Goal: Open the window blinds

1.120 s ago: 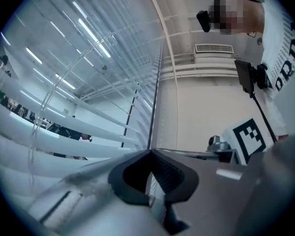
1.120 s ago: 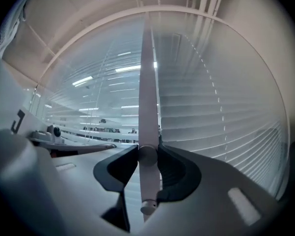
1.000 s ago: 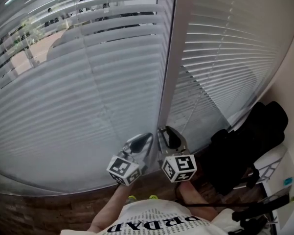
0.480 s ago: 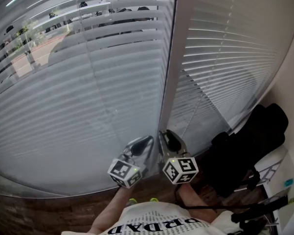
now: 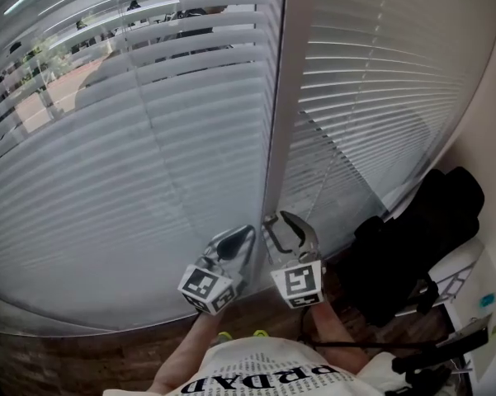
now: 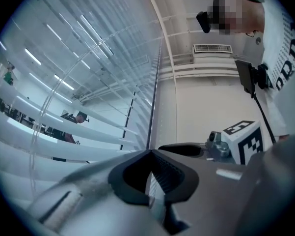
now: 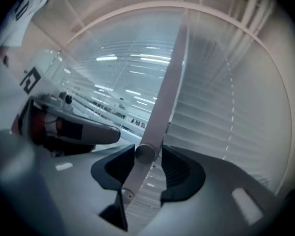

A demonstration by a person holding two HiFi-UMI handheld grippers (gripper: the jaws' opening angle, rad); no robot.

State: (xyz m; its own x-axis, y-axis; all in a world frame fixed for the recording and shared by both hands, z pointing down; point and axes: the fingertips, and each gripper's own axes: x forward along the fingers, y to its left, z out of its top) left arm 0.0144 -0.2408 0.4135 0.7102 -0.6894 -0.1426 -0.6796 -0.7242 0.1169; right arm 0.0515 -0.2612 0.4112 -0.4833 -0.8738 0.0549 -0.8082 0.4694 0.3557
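Two sets of white slatted blinds cover the window, a left blind (image 5: 132,155) and a right blind (image 5: 380,97). The left blind's top slats are tilted and show gaps. A pale tilt wand (image 5: 279,97) hangs down between the two blinds. Its round lower end (image 7: 145,154) sits between the pads of my right gripper (image 5: 279,219). These jaws have just been opening, and a small gap shows beside the wand. My left gripper (image 5: 244,233) is beside it to the left, tips together with nothing seen in them (image 6: 151,154).
A black bag (image 5: 421,238) leans in the right corner, with a white board (image 5: 462,279) and a black stand (image 5: 446,361) below it. A wooden sill (image 5: 66,361) runs under the blinds. The wall (image 5: 495,139) is close on the right.
The right gripper has rolled about its own line, turning its marker cube, and its jaws stand wider around the wand's end. The left gripper has stayed put.
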